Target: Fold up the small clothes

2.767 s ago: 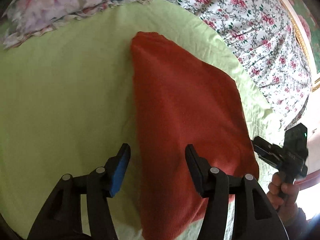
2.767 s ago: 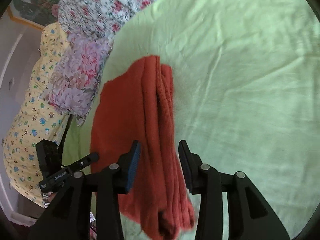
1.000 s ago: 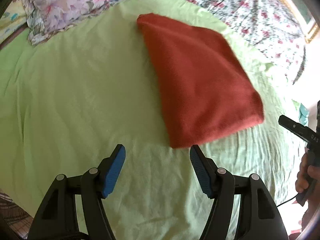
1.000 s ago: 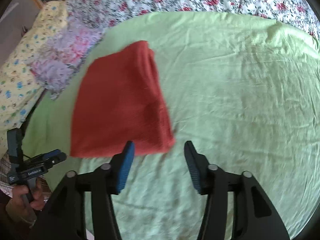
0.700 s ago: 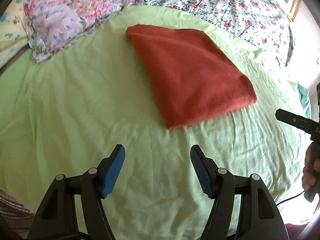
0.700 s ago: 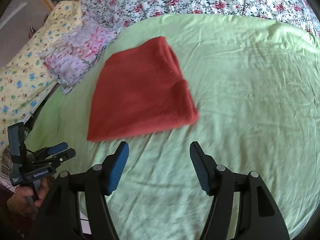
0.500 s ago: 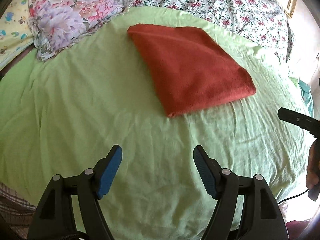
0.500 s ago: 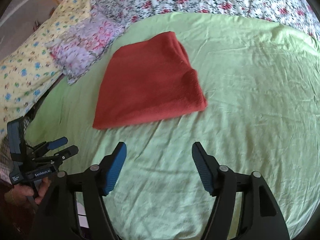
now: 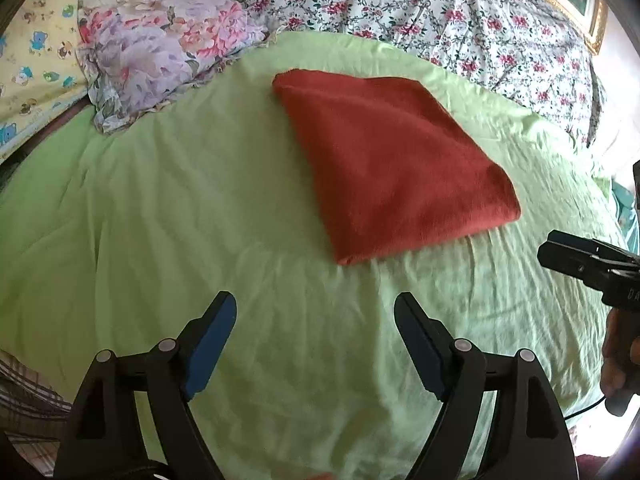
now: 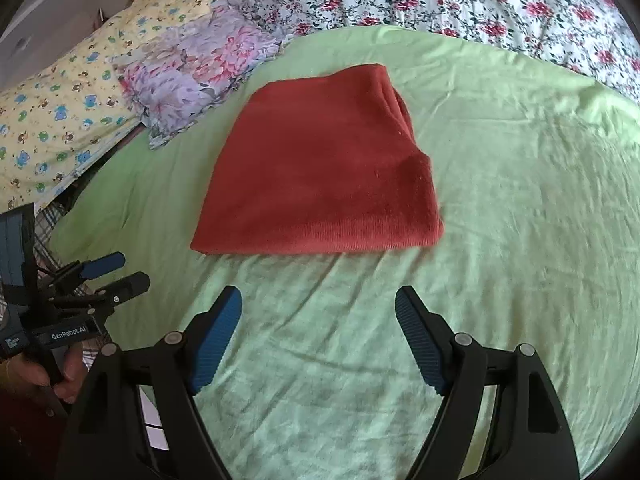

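- While both tools hang clear of it, the red garment (image 10: 320, 168) lies folded into a compact flat packet on the green sheet (image 10: 520, 240), toward the bed's head edge, near the floral pillow (image 10: 188, 80); its edges look squared, so the folding seems done
- left hand-held gripper (image 9: 315, 320): jaws opening, already wide, nothing between them but bare sheet
- right hand-held gripper (image 10: 318, 312): jaws likewise opening, wide, empty, short of the garment's near hem
- what may remain, as a judgement: a little smoothing, or putting the packet away; no other small clothes show on the bed
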